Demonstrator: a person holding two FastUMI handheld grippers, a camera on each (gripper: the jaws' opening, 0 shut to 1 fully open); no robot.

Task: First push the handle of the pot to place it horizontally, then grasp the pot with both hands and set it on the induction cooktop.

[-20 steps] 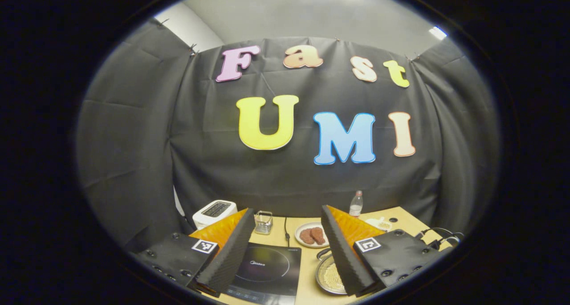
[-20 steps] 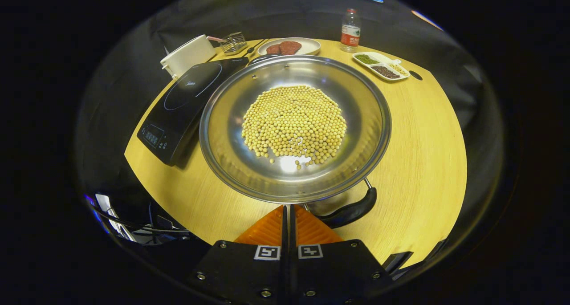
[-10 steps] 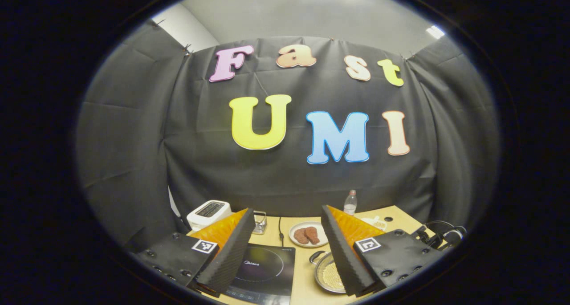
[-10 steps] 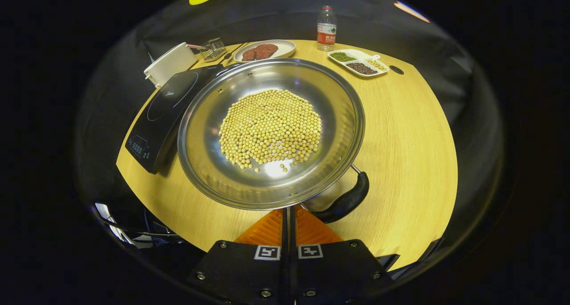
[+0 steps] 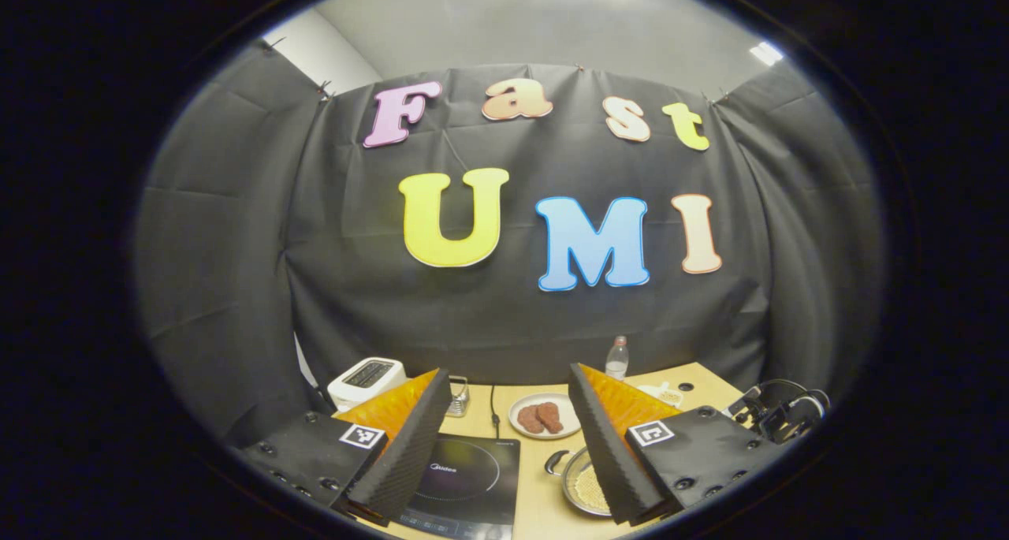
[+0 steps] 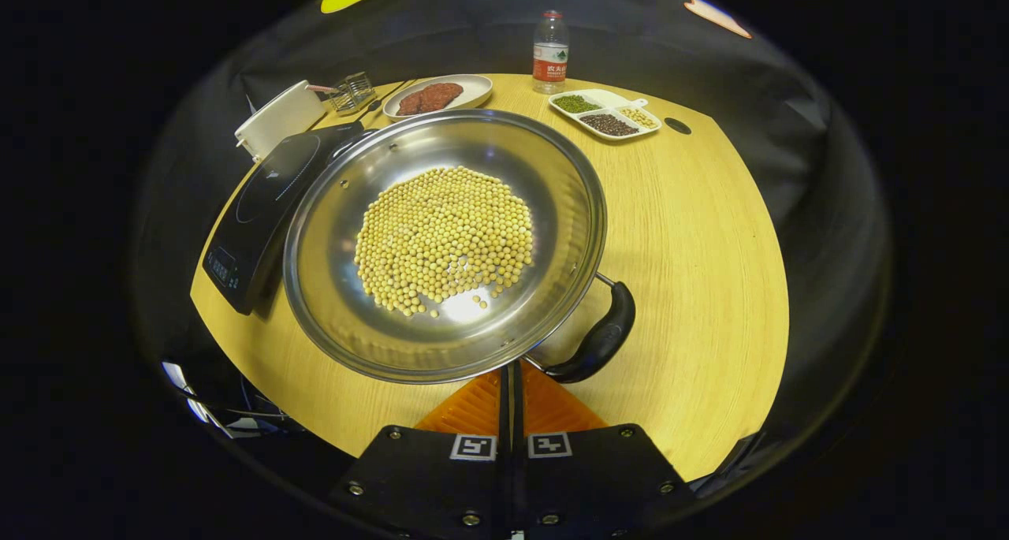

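Note:
A steel pot (image 6: 445, 240) holding yellow beans sits on the wooden table (image 6: 709, 272), close to the right of the black induction cooktop (image 6: 268, 201). Its black near handle (image 6: 599, 343) points to the lower right. My right gripper (image 6: 511, 373) is shut, its tips against the pot's near rim just left of that handle. In the left gripper view, my left gripper (image 5: 508, 372) hangs open high over the near table edge, nothing between its fingers. Below it lie the cooktop (image 5: 465, 477) and the pot (image 5: 579, 485) with its small far handle (image 5: 554, 461).
Along the table's back stand a white toaster (image 6: 277, 118), a wire basket (image 6: 351, 91), a plate of meat (image 6: 437, 96), a water bottle (image 6: 549, 51) and a divided dish of grains (image 6: 605, 114). Cables (image 6: 221, 414) hang off the near left edge.
In the right gripper view the pot has slid left toward the cooktop and its near handle has swung up to the right. The left gripper has drawn back; table things look smaller.

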